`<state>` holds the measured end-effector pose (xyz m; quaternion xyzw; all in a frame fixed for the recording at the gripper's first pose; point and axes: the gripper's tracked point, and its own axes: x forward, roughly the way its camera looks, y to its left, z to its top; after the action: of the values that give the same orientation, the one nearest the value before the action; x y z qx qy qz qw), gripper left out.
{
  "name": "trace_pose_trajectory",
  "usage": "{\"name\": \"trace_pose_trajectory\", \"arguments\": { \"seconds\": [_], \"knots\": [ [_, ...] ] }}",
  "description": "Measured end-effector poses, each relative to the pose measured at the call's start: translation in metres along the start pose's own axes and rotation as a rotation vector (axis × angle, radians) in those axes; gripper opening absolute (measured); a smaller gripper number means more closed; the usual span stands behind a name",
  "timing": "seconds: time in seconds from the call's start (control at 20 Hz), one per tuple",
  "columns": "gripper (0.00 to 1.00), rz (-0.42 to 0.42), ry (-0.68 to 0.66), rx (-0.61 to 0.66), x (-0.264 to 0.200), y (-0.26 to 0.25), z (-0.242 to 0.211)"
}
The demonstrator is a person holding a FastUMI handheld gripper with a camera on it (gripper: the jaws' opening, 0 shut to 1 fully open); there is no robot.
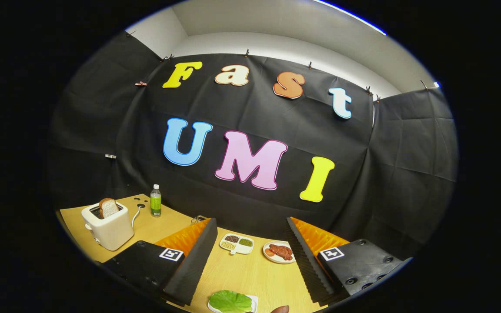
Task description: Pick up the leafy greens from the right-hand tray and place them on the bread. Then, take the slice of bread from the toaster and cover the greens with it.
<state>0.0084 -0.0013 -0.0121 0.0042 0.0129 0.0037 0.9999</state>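
Claw (250, 265) status: both fingers are spread wide apart with bare wooden table (250, 278) between them; nothing is held. It hangs above the table, facing the booth's back wall.

Layout, left to right:

1. Toaster (108, 226): a white unit standing well off to the left of the left finger, cord trailing behind it. One bread slice (108, 208) stands upright in a slot, brown crust uppermost, about half exposed.
2. Bottle (155, 200): clear with a green label, upright, just behind and to the right of the toaster.
3. Divided dish (236, 244): white, three compartments of small grains or seeds, beyond the fingers and between their tips.
4. Leafy greens (229, 301): one flat, bright green leaf with pale veins, lying on a white tray (254, 300), between the fingers and close under the claw.
5. A small brownish rounded object just to the right of that tray; identity cannot be determined.
6. Plate (279, 253): white, round, holding reddish-brown food, beyond the fingers near the right finger's tip.

Progress assessment: no step appears complete. The greens remain on their tray and the toaster slice remains in its slot. The base bread that must receive the greens cannot be located. Outstanding: pick up the greens, place them, extract the slice, cover the greens.
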Motion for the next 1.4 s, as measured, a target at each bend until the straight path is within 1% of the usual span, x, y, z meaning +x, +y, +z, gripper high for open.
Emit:
{"name": "trace_pose_trajectory", "arguments": {
  "seconds": [0.75, 0.8, 0.85, 0.95, 1.05, 1.15, 1.25, 1.4],
  "knots": [
    [0.97, -0.001, 0.009, 0.008, 0.000, -0.001, -0.003],
    [0.97, 0.004, 0.013, 0.012, 0.000, -0.002, -0.004],
    [0.97, 0.031, 0.036, 0.018, 0.001, 0.003, -0.010],
    [0.97, 0.133, 0.140, 0.021, 0.003, 0.022, -0.039],
    [0.98, 0.224, 0.292, 0.021, -0.002, 0.029, -0.081],
    [0.98, 0.297, 0.440, 0.016, -0.011, 0.034, -0.127],
    [0.98, 0.335, 0.553, -0.005, -0.021, 0.033, -0.168],
    [0.97, 0.367, 0.676, -0.024, -0.030, 0.035, -0.225]
  ]
}}
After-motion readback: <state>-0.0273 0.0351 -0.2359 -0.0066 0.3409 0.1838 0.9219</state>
